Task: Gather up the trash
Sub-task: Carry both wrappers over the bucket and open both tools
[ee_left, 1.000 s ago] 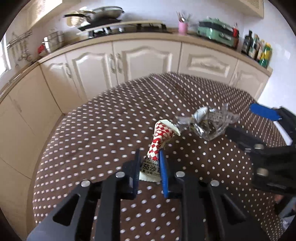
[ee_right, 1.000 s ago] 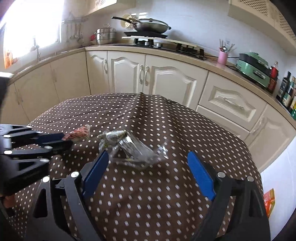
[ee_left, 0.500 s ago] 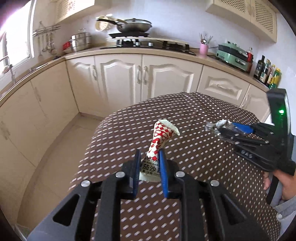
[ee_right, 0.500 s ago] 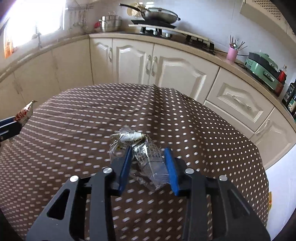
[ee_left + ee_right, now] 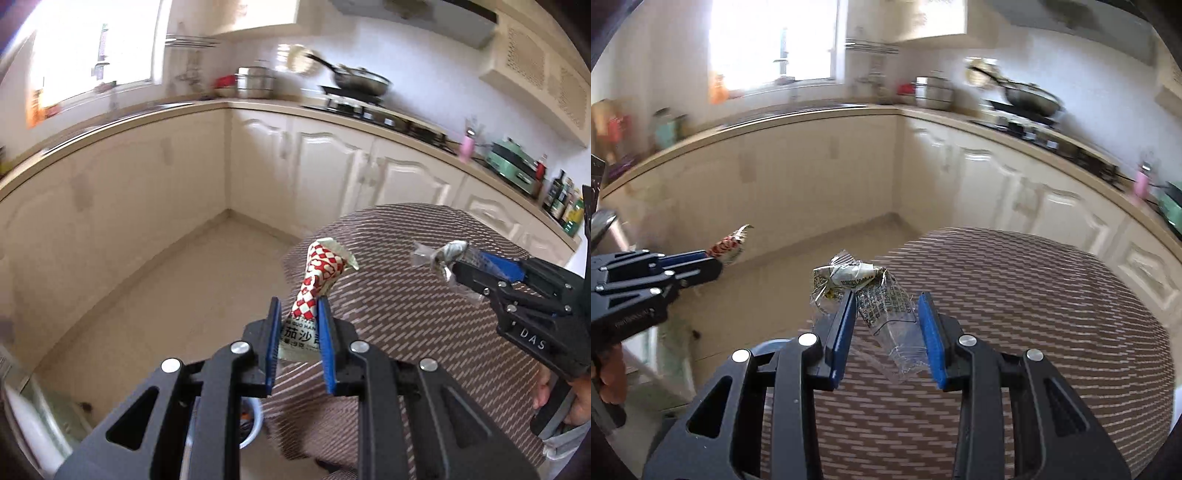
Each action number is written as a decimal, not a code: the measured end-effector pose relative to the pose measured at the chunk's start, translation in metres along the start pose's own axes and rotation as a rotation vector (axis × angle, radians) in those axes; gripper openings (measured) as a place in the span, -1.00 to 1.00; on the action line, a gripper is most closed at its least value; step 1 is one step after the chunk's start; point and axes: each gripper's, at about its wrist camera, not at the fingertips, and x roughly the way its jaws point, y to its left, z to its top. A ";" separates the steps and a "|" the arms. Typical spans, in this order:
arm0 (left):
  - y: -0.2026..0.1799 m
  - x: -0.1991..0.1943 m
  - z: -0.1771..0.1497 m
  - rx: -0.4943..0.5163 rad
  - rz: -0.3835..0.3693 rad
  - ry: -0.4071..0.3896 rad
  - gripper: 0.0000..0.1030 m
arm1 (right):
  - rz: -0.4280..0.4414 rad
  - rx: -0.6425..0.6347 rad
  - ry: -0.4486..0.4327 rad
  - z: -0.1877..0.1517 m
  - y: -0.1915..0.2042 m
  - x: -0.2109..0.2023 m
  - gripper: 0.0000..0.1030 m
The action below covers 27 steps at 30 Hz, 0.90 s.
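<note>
My left gripper [image 5: 297, 314] is shut on a red-and-white checked snack wrapper [image 5: 317, 280] and holds it in the air past the table's left edge. It also shows at the left of the right wrist view [image 5: 729, 245]. My right gripper [image 5: 886, 306] is shut on a crumpled clear plastic wrapper [image 5: 882, 306], lifted above the table. That wrapper also shows in the left wrist view [image 5: 439, 256], held by the right gripper [image 5: 458, 266].
The round table with a brown polka-dot cloth [image 5: 1015, 314] lies below and to the right. A blue-rimmed bin [image 5: 251, 421] stands on the tiled floor [image 5: 166, 288] below the left gripper. Cream cabinets [image 5: 332, 173] and a cluttered counter line the walls.
Both grippers have swung left, away from the table towards the floor. The right gripper closed on the clear wrapper and lifted it. The left keeps its hold on the checked wrapper.
</note>
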 end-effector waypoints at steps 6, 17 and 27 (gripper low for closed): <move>0.083 -0.045 -0.041 -0.079 0.090 0.008 -0.64 | 0.139 -0.040 0.044 0.003 0.098 0.022 -0.35; 0.188 -0.041 -0.106 -0.235 0.132 0.084 -0.64 | 0.231 -0.151 0.140 -0.022 0.211 0.077 -0.35; 0.212 0.040 -0.149 -0.306 0.111 0.214 -0.64 | 0.174 -0.122 0.282 -0.068 0.207 0.151 -0.35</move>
